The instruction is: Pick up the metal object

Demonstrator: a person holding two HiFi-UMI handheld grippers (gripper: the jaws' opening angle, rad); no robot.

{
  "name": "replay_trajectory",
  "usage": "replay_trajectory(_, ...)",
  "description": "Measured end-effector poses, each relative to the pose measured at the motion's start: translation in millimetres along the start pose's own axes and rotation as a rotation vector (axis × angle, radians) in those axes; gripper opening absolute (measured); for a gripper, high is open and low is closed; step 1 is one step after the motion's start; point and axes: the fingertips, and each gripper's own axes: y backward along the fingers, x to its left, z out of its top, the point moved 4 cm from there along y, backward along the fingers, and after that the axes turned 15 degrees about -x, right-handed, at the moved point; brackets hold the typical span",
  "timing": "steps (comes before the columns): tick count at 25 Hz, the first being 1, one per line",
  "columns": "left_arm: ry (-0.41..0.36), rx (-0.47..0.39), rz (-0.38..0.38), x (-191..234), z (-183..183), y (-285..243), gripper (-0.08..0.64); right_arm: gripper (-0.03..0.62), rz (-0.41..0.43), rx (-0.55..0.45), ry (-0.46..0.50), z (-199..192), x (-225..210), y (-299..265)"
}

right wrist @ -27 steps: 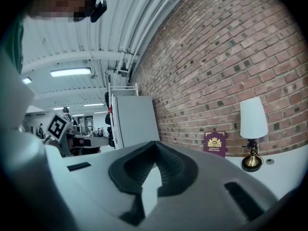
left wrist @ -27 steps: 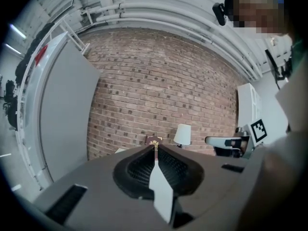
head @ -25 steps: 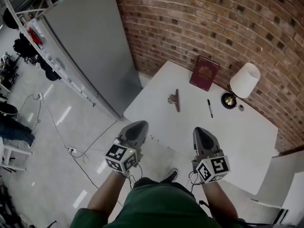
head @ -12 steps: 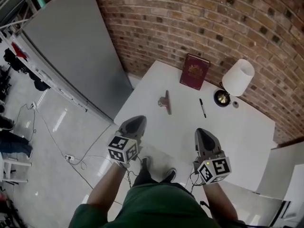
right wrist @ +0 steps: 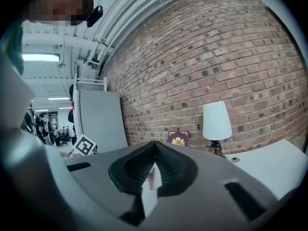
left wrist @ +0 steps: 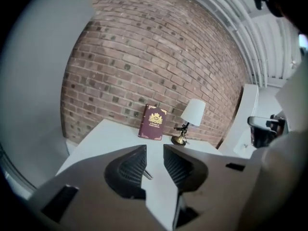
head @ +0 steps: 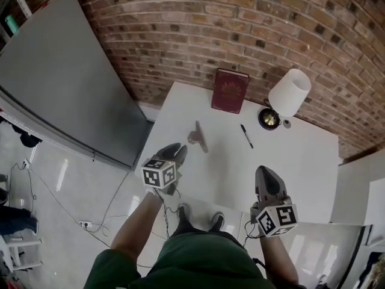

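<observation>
Left gripper (head: pixel 178 149), jaws opening and empty, hovers short of the flat metal object (head: pixel 197 137) toward the table's (head: pixel 228 167) left edge; a misaligned closure risks pushing it off.

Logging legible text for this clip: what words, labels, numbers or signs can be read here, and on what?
Red book: gold crest with lettering beneath it on the cover, too small and blurred to read.
Marker cubes: black-and-white square patterns only, no words.
No legible text anywhere else.
</observation>
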Motion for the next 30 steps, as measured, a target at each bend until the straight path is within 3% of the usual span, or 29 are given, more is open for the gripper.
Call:
replay_trajectory(3,0.102,0.073,-0.011,24.6,-20.6,-22.7,0.12,0.003,-0.058,0.006,0.021,-1.4,2.8,-0.7)
replay_trajectory(8,0.313,0.17,-0.002,62.9,-69.4,-61.4,0.124,0.003,-0.165,0.023,0.05,0.9,7.9,7.4)
replay_trajectory(14,0.464,0.249,0.033,82.4,-105.6,-102.0,0.124,0.003,-0.301,0.014,0.065,4.4,4.8,35.8)
replay_trajectory(21,0.547,0.311,0.088,101.0,-132.4,-132.8,0.124,0.003,-0.407,0.009,0.06,6.9,8.8,58.7)
replay_trajectory(30,0.582,0.383,0.073,96.5,-148.3,-152.3,0.095,0.003,-0.422,0.033,0.068,-0.8,18.8,63.6)
